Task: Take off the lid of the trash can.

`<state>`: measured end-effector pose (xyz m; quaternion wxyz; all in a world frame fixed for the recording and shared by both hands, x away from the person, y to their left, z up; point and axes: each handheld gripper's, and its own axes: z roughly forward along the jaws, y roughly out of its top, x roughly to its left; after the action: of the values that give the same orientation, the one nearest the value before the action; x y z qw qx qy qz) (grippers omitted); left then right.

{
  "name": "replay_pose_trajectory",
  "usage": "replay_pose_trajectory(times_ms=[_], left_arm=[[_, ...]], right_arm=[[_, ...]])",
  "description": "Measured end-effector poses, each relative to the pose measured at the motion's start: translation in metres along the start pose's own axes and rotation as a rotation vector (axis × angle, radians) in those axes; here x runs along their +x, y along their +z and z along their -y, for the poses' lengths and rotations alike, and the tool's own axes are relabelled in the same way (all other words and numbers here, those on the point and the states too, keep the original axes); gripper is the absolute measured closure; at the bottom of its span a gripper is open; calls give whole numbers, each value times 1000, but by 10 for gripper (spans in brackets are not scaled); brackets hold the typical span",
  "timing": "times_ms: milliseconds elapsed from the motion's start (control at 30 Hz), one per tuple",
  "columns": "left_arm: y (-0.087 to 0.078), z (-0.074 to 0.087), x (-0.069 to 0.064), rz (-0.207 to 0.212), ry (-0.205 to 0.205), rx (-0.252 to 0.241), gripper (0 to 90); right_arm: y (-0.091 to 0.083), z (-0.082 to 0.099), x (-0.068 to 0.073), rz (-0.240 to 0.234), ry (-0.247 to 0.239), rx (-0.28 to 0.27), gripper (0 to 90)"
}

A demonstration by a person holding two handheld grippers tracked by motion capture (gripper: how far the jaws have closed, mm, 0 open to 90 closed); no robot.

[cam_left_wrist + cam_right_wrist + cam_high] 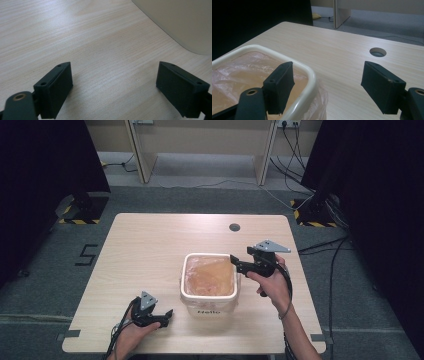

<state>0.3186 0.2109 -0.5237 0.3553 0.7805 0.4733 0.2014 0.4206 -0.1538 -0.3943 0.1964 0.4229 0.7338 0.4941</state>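
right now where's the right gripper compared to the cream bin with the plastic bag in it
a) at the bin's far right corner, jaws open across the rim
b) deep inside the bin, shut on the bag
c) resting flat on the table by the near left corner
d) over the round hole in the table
a: the right gripper is at the bin's far right corner, and the right gripper view shows its jaws open, one over the bag inside the rim and one outside.

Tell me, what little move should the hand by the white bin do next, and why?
Probably lower the right gripper a little and close it on the rim of the cream plastic bin. Its jaws stand open astride that rim corner, one over the clear orange-tinted bag liner, one outside, gripping nothing. The left gripper rests open on the pale wooden table.
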Motion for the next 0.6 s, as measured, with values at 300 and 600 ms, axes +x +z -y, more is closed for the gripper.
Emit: replay_pose_trajectory(times_ms=[300,600], left_arm=[[0,0,0,0,0,0,127],[0,0,0,0,0,0,127]], right_arm=[[12,0,7,-21,-42,24,353],[23,8,11,-32,-72,83,461]])
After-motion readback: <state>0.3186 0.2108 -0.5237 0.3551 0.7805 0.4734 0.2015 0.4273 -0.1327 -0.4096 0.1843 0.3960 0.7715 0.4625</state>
